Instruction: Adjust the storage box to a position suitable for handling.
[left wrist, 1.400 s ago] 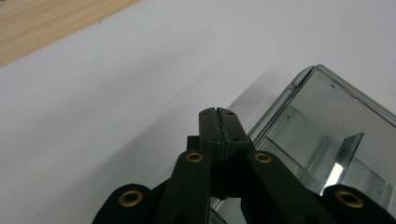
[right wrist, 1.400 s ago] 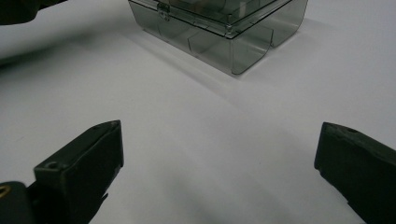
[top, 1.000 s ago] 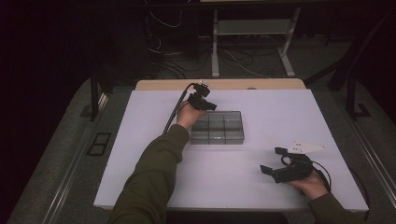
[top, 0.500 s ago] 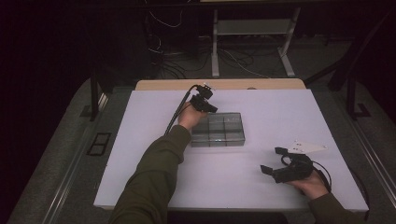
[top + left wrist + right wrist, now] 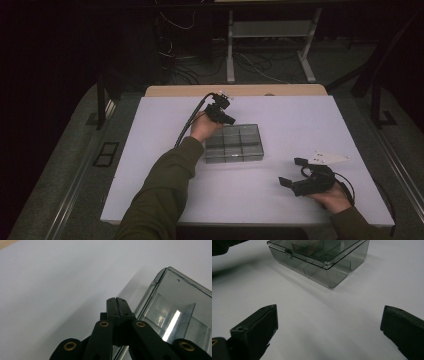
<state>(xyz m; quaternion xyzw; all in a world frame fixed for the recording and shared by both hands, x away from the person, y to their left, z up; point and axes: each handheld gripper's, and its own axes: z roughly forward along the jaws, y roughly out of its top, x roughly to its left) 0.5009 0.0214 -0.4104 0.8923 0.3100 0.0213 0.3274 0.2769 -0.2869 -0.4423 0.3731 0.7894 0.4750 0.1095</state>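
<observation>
A smoky clear plastic compartment box lies with its lid closed in the middle of the white table. My left gripper hangs just over the box's far-left corner, jaws shut with nothing between them. In the left gripper view the closed tips sit beside the box's corner. My right gripper rests low near the table's front right, jaws wide open and empty, pointing at the box. In the right gripper view the box lies well ahead of the open gripper, its latch facing it.
A wooden strip runs along the table's far edge. The left gripper's cable trails over the table's left part. Beyond the table, a metal stand and loose cables are on the dark floor.
The left gripper has shifted slightly nearer the box's far-left corner. The right gripper has stayed in place.
</observation>
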